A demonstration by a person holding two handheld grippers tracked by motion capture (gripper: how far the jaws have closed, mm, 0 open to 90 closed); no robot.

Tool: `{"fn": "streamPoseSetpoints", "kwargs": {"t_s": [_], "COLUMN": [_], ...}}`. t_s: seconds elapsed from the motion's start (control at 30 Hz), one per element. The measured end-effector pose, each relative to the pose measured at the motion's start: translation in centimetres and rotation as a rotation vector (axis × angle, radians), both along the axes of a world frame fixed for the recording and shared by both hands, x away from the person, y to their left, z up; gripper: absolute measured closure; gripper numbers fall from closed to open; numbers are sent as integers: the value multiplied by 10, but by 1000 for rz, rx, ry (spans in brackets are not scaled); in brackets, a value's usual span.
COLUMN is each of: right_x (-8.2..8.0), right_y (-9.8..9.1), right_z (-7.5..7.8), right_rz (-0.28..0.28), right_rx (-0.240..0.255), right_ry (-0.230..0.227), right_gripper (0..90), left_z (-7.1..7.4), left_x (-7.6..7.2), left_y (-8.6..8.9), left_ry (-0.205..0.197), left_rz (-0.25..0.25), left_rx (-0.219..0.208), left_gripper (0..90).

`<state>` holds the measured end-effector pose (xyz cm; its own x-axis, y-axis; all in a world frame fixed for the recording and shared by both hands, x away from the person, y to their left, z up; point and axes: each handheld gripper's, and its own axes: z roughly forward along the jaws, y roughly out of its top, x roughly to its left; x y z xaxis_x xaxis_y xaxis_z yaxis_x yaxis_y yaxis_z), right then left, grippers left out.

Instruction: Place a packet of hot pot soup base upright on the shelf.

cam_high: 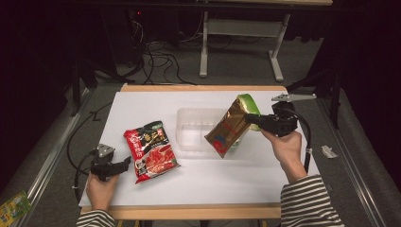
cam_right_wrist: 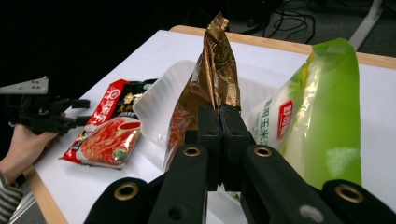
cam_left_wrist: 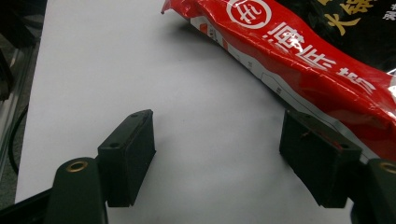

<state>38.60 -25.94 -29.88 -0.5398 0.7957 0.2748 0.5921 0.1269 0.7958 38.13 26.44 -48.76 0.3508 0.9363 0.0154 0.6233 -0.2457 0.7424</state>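
The surface [cam_high: 142,109] is a white sheet over a wooden top whose edge shows at the far and near sides. On it lie a red and black packet [cam_high: 150,151] at the near left and a clear plastic container [cam_high: 187,130] at the middle, well apart.

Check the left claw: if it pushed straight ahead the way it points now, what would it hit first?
Probably the red packet. The left claw is open over bare table, and the packet's edge lies just ahead by one pad; depth is hard to judge.
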Motion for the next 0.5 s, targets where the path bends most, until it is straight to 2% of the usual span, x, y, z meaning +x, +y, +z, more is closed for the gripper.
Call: {"fn": "streamPoseSetpoints", "kwargs": {"t_s": [0.3,0.5], "right_x": [26,36], "right_y": [12,17], "right_z": [3,2], "right_rz": [-61,-85], "right_rx": [6,9], "right_ry": [25,33], "right_gripper": [900,900], "left_z": [0,0], "left_x": [0,0], "left_y": [0,0], "left_ry": [0,-1], "left_rz": [0,0], "left_rx": [-2,-1], "left_gripper": [266,266]}}
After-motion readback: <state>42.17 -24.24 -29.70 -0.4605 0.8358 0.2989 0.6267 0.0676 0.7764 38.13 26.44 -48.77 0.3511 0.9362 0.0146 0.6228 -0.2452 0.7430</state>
